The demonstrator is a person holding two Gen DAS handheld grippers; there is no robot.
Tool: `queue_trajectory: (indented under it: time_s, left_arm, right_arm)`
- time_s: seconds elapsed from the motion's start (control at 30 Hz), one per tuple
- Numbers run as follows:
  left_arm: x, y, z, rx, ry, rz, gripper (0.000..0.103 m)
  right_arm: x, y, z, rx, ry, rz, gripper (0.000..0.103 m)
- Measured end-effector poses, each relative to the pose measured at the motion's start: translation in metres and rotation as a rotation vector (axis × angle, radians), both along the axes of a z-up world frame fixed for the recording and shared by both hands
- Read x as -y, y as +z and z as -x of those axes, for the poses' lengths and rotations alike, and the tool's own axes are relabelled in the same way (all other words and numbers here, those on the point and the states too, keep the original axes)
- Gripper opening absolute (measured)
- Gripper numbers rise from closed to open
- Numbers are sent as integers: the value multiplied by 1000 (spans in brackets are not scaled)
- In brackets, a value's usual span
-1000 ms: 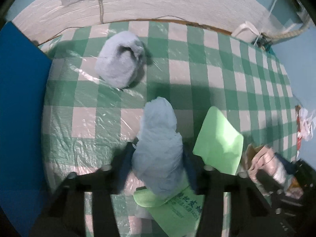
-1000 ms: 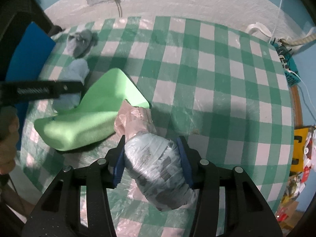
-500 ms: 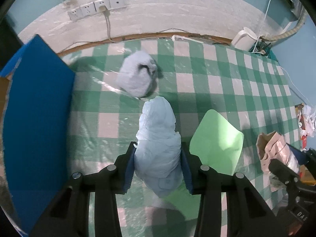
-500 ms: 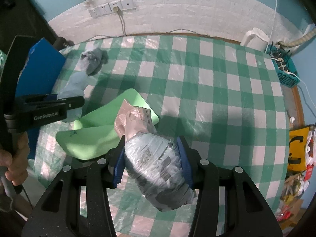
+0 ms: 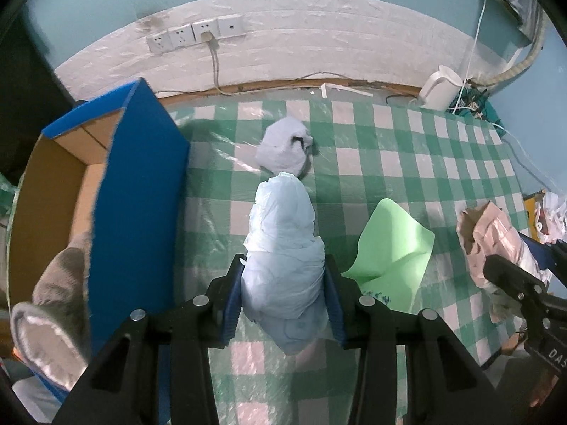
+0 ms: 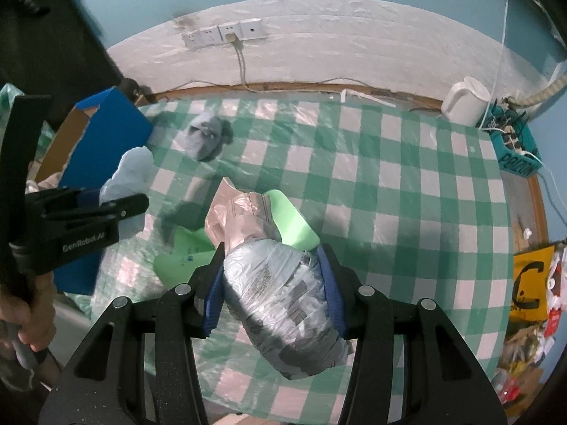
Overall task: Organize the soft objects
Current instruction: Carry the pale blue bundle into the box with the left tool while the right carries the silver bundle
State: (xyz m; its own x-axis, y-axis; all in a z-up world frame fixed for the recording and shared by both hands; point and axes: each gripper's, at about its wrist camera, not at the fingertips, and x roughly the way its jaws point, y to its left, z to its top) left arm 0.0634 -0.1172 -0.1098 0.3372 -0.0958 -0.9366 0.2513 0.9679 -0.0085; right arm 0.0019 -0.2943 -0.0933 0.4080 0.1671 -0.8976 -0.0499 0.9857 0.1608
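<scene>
The left gripper (image 5: 283,285) is clamped on a pale blue plastic-wrapped soft bundle (image 5: 283,244), held above the green-checked tablecloth (image 5: 407,148) near its left edge, beside the blue cardboard box (image 5: 138,191); the right gripper (image 6: 273,287) pinches a grey film-wrapped soft bundle with a pink bag end (image 6: 280,294); both bundles look light, squashy and slippery, best gripped mid-body.

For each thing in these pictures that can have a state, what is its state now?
left gripper: shut on the pale blue bundle.
right gripper: shut on the grey plastic-wrapped bundle.
blue cardboard box: open, grey fabric inside.
grey-blue cloth: lying loose on the table.
green foam sheet: curled, on the table.
</scene>
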Motion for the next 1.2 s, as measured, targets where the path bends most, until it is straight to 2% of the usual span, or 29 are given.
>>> queue_trajectory:
  time_s: [0.57,0.93,1.2]
  left_arm:
    - [-56,60,10,104,82,35,42]
    - [-89,73,19,137,137,22,42]
    - [-119,70,19,130,188,32,42]
  right_arm:
    - [-46,31,-11,54,63,-20,48]
    - [-92,49,-24,87,129,-36,48]
    - [-128,58,-36,96,180,-44,48]
